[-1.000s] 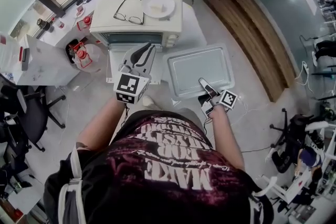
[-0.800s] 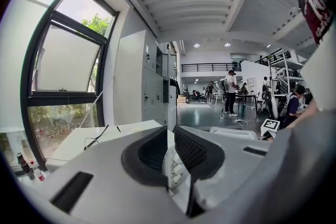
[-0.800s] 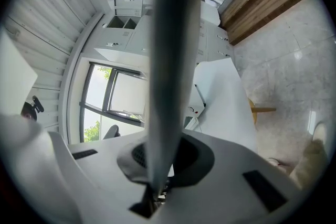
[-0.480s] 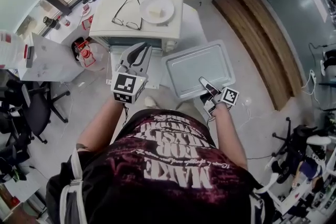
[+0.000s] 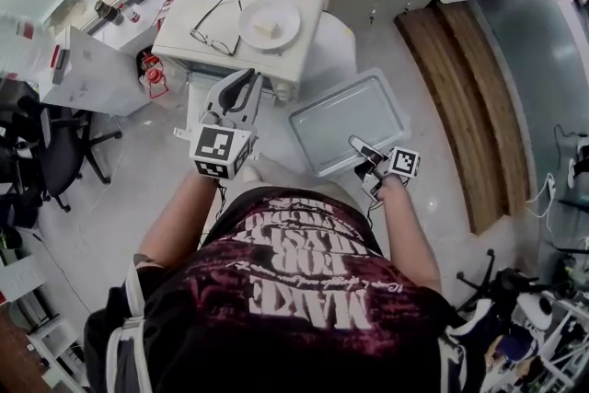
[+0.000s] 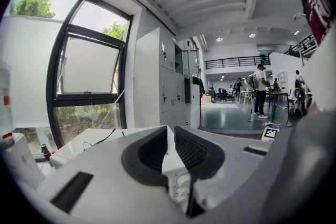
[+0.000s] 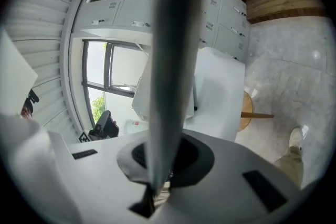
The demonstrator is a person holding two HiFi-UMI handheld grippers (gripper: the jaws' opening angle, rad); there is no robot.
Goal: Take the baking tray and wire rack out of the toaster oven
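While out of toaster oven (image 5: 281,60), baking tray (image 5: 350,120) edge tight in right gripper (image 5: 361,148) jaws; left gripper (image 5: 245,83) ajar.

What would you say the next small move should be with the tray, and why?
Probably set the baking tray down on a free surface: the right gripper is shut on its near edge, holding it clear of the toaster oven, while the left gripper is open and empty.

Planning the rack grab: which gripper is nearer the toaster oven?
Left. The left gripper hangs right at the toaster oven's front, nothing between its jaws. The right gripper is farther off to the side, clamped on the baking tray's rim.
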